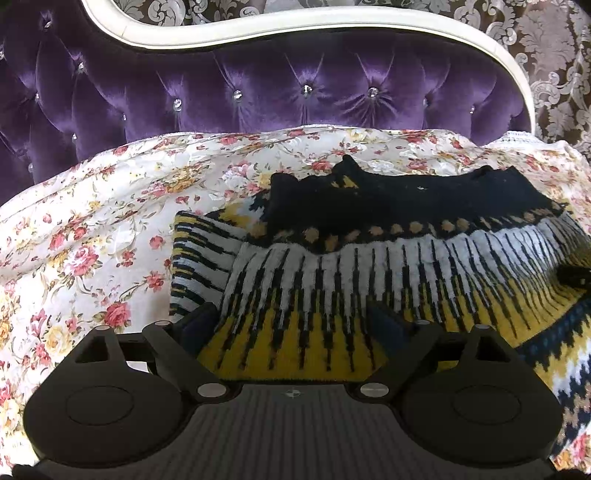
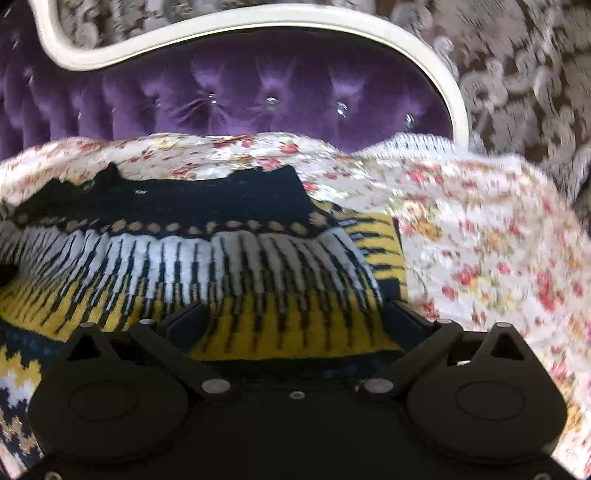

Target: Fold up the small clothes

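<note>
Left wrist view: the sweater (image 1: 369,266) lies spread on the flowered bedspread (image 1: 92,240), its black collar band toward the headboard (image 1: 258,96), white-and-black stripes below it, yellow nearest you. One folded sleeve shows at its left edge. Your left gripper (image 1: 295,321) sits over the yellow part with its jaws spread wide; the knit lies between the fingers but the pads do not press on it, so it is released. The fingertips are dark and partly lost against the gripper body, so you cannot tell whether they touch the fabric. The sweater's right side runs out of frame, and the gripper body hides its near hem. A small dark shape at the right edge, on the sweater, is too cut off to identify.

Right wrist view: blurred throughout, worst on the right. Same sweater, seen from its other end, with a folded sleeve at its right edge. Your right gripper (image 2: 295,317) also stands released, jaws wide, yellow knit between the fingers with no pinch visible. The sweater's left part is cut by the frame edge; its near hem is hidden under the gripper.

Around it: bedspread on all visible sides, purple tufted headboard with a white frame (image 1: 332,27) behind, patterned curtain (image 1: 546,55) beyond that. A white knitted edge (image 2: 417,142) shows at the bedspread's far right corner.
</note>
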A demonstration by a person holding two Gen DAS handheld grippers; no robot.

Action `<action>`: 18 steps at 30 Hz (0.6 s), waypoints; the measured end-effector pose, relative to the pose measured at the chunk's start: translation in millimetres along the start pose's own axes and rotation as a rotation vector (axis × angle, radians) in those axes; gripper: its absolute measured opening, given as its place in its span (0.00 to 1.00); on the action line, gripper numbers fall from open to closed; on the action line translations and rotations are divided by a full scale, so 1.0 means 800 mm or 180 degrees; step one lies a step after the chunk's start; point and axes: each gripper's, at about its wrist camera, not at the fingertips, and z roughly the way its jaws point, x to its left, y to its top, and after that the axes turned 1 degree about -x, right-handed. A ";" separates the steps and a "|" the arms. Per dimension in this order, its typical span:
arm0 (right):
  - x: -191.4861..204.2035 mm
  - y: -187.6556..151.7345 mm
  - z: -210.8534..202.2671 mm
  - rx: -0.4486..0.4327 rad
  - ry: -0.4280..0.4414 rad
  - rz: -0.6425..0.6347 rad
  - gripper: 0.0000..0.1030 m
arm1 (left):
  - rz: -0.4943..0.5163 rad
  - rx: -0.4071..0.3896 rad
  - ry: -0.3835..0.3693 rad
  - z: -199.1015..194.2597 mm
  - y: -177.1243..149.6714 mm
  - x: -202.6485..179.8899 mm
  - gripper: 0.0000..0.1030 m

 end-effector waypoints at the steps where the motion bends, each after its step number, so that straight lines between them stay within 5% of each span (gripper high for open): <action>1: -0.003 0.001 0.000 0.0037 0.0001 0.0011 0.98 | -0.0003 -0.0002 0.0005 0.000 0.000 0.000 0.88; 7: -0.030 0.004 -0.024 0.0106 0.0252 0.0386 0.99 | -0.0011 0.0020 0.0006 0.001 0.000 0.000 0.88; 14: -0.123 -0.040 -0.039 0.0309 0.0854 0.1924 1.00 | -0.0012 0.0024 0.0005 0.001 0.000 0.000 0.88; 18: -0.146 -0.058 -0.036 0.0280 0.1204 0.2124 1.00 | -0.0012 0.0027 0.0004 0.001 0.000 0.000 0.88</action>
